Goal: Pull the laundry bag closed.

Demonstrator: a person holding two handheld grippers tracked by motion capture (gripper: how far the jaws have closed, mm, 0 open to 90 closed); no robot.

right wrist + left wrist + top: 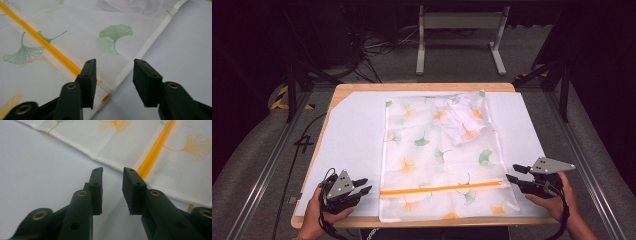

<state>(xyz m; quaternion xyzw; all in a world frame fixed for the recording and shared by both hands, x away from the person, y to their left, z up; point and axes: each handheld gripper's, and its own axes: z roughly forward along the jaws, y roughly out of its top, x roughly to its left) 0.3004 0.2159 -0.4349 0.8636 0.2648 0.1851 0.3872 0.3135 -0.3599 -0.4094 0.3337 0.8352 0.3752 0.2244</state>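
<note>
A bag (439, 160) is lying flat mid-worktop (347, 90) on a sheet (347, 145); a bundled cloth (464, 117) is sitting inside its far right corner, grippers flanking its near end.

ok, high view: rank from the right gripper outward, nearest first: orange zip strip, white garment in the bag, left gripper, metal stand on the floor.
From the right gripper:
1. orange zip strip, just to its left, across the near end of the bag.
2. white garment, at the bag's far end.
3. left gripper, at the near left corner of the table.
4. metal stand, on the floor beyond the table.
</note>
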